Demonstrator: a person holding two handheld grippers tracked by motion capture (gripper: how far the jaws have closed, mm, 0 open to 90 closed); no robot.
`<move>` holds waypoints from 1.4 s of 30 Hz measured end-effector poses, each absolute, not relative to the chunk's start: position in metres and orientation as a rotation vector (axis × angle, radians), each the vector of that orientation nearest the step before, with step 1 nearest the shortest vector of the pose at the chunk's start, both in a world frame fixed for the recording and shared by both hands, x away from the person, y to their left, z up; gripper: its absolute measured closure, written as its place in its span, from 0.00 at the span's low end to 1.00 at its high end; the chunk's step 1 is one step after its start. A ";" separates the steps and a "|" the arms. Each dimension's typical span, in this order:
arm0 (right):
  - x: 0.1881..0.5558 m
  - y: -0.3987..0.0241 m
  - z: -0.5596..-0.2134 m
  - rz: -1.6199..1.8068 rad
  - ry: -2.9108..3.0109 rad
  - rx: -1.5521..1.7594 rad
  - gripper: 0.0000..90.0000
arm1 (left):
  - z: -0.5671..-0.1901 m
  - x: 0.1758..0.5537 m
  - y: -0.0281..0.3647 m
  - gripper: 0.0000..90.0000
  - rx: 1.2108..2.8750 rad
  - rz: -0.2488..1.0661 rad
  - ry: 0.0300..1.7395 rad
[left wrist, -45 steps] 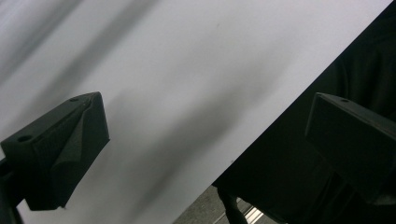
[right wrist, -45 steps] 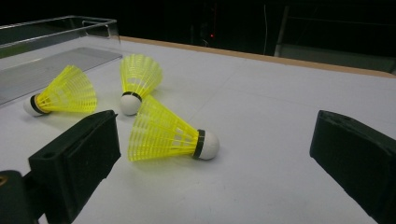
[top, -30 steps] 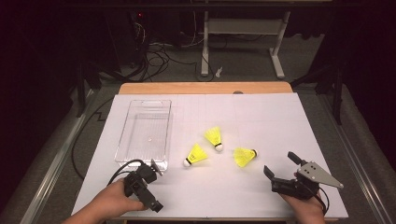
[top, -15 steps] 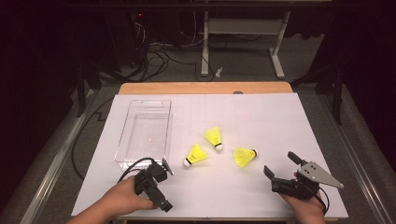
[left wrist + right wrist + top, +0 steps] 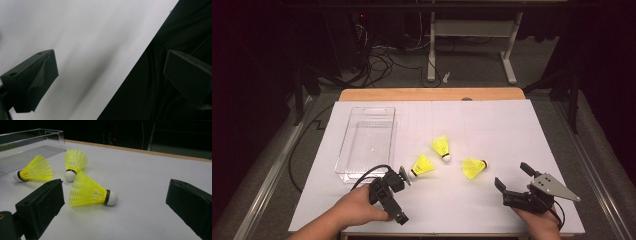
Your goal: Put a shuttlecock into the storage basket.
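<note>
Left gripper [image 5: 398, 200] sat at the near surface [image 5: 492, 125] edge, jaws wide, empty. 3 shuttlecocks lay mid-surface: left one [image 5: 422, 165] just beyond it, middle [image 5: 441, 147], right [image 5: 473, 167] ahead-left of the right gripper [image 5: 513, 176], also wide, empty.

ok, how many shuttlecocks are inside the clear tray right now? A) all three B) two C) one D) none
D: the clear tray holds none; all three yellow shuttlecocks lie on the white table to its right, between the tray and the open right gripper.
</note>
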State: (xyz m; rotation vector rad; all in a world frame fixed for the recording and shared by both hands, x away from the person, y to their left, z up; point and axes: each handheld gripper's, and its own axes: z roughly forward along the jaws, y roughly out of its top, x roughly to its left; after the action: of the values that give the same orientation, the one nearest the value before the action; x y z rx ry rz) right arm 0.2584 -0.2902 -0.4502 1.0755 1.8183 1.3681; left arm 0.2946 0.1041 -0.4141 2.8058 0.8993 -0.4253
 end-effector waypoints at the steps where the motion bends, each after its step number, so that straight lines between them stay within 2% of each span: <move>1: 0.258 -0.290 -0.450 1.368 1.818 1.075 0.03 | -0.413 0.296 0.103 0.01 2.805 -0.423 0.896; 20: 0.258 -0.292 -0.450 1.370 1.814 1.077 0.03 | -0.401 0.310 0.078 0.01 2.809 -0.392 0.862; 42: 0.258 -0.293 -0.450 1.374 1.814 1.076 0.03 | -0.383 0.340 0.066 0.01 2.786 -0.280 0.863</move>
State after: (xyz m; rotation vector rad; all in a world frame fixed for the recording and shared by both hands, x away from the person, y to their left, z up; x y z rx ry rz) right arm 0.2585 -0.2928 -0.4499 1.0765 1.8137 1.3743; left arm 0.3397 0.0657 -0.3826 2.7865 0.8628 -0.2802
